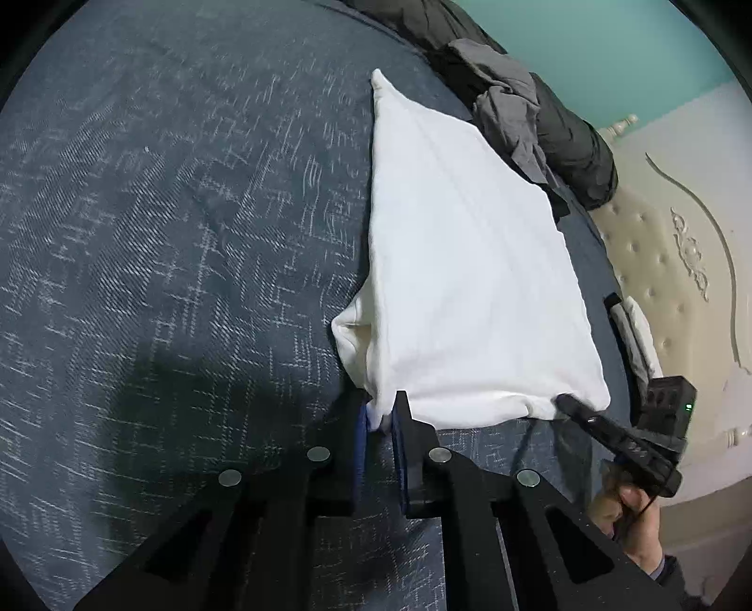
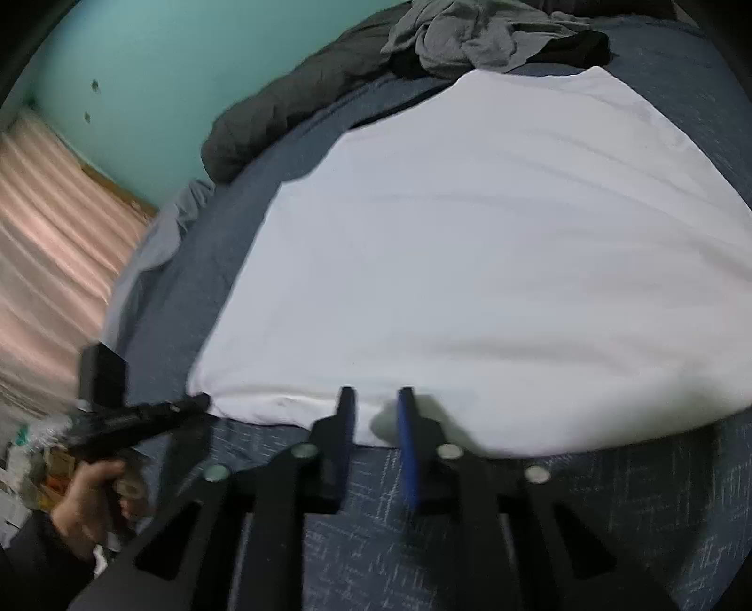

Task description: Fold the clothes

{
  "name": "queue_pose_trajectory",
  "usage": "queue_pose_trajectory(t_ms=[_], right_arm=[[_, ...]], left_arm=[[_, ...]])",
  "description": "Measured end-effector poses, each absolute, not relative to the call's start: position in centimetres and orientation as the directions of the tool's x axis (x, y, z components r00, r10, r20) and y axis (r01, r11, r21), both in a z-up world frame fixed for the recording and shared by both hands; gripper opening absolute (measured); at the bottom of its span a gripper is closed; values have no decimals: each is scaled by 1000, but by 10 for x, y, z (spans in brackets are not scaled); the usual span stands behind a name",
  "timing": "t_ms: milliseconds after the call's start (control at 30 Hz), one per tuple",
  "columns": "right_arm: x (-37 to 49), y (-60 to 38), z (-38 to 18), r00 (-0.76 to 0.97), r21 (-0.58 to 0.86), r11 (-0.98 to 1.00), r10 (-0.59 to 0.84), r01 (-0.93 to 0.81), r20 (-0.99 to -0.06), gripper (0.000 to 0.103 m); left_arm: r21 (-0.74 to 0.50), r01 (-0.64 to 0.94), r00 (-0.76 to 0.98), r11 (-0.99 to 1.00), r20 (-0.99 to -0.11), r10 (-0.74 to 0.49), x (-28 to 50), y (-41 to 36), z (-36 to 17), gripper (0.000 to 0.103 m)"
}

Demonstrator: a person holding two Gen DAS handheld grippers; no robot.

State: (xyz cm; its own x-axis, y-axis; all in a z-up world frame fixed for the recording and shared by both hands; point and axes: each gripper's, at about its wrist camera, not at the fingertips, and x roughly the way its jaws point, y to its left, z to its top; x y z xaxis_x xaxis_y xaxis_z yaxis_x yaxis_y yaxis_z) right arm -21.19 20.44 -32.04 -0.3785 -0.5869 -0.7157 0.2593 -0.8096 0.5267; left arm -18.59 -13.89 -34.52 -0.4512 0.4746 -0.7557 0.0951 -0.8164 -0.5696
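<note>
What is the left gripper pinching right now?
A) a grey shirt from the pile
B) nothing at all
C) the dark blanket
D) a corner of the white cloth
D: in the left wrist view the left gripper has its fingers closed on a bunched corner of the white cloth, which lies on the blue bed.

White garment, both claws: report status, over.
Left claw pinching white garment at its near corner. Right claw open at near edge. Grey clothes pile beyond, clear of it.
</note>
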Motion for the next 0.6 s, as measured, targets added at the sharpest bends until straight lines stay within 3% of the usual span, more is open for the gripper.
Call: queue_pose_trajectory(t_ms=[167, 500, 600], right_arm=[[-214, 198, -336, -339, 452, -856, -515, 250, -787, 0], [-215, 190, -321, -359, 474, -841, -540, 260, -761, 1], [-218, 181, -332, -331, 459, -849, -525, 261, -784, 1]], left_arm=[[-554, 84, -448, -828, -763, 466, -186, -141, -342, 10], [-567, 101, -450, -818, -759, 470, -186, -137, -342, 12], [-585, 134, -471, -800, -748, 468, -182, -142, -342, 16]])
